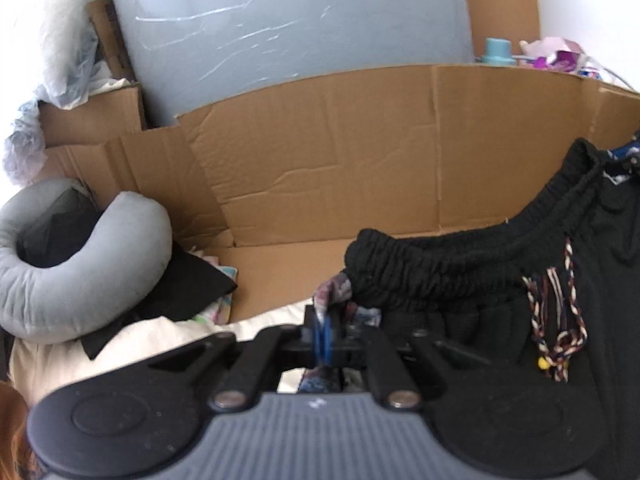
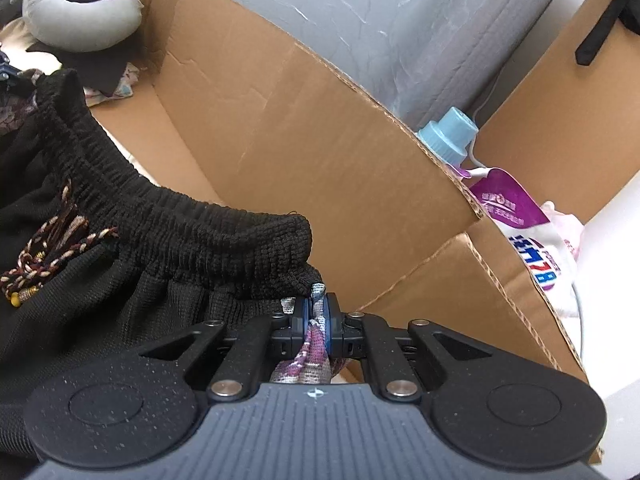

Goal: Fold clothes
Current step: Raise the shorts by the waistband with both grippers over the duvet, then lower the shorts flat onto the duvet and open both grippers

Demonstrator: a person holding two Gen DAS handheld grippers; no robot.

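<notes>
Left wrist view: nearest is the left gripper (image 1: pixel 322 334), its blue pads pressed together on a patterned cloth edge (image 1: pixel 334 286) at one end of the black garment (image 1: pixel 500 264). The garment's gathered elastic waistband runs from the tongs up and to the right, and a braided drawstring (image 1: pixel 554 320) hangs down its front. Past the waistband lies a flattened cardboard sheet (image 1: pixel 320 184), whose creased wall stands across the back and whose floor to the left of the garment is bare. At the left edge a grey neck pillow (image 1: pixel 80 264) rests on dark and pale cloth. Behind the cardboard stands a grey plastic-wrapped panel (image 1: pixel 280 20).

Right wrist view: nearest is the right gripper (image 2: pixel 316 316), its pads clamped on a purple and grey patterned strip at the other end of the waistband, which sweeps away up and to the left. The drawstring sits at the far left. The cardboard wall curves from top left to the right, with open floor between it and the garment. Just beyond its torn rim stands a detergent pouch (image 2: pixel 516 216) with a light blue cap; its white and purple face bears blue print, too tilted to read surely. A brown paper bag (image 2: pixel 560 92) stands behind the pouch.
</notes>
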